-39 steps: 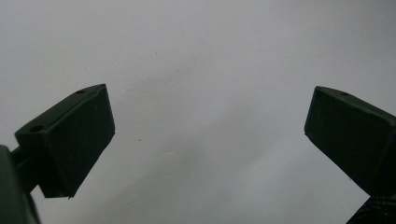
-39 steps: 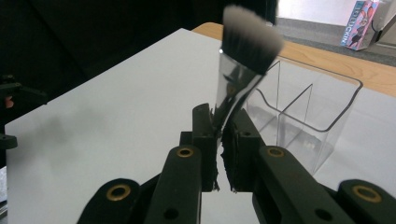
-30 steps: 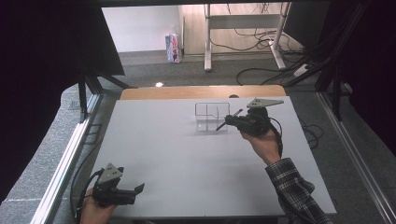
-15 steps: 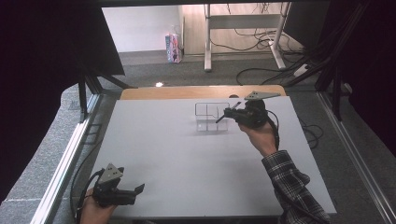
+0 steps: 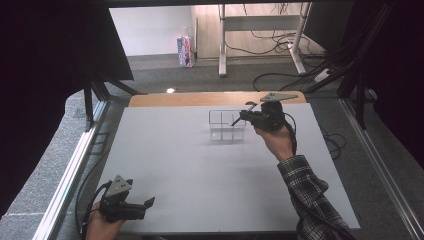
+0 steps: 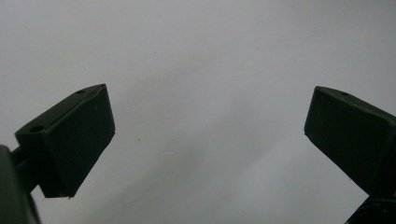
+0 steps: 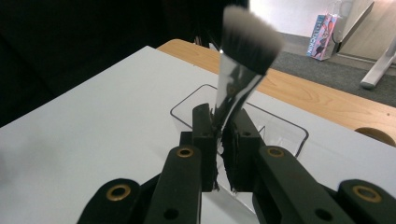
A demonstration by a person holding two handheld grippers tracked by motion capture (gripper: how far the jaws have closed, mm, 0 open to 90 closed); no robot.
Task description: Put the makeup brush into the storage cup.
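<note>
right gripper jaws clench a silver-ferruled black brush over the clear plastic tray, frame centre; left gripper jaws released.

A small pink and blue carton stands on the floor beyond the far end of the table, against the pale wall. Large letters run vertically down its side, but they are too blurred and small to read with any certainty. No other printed text, brand, number or sign can be made out anywhere else.
</note>
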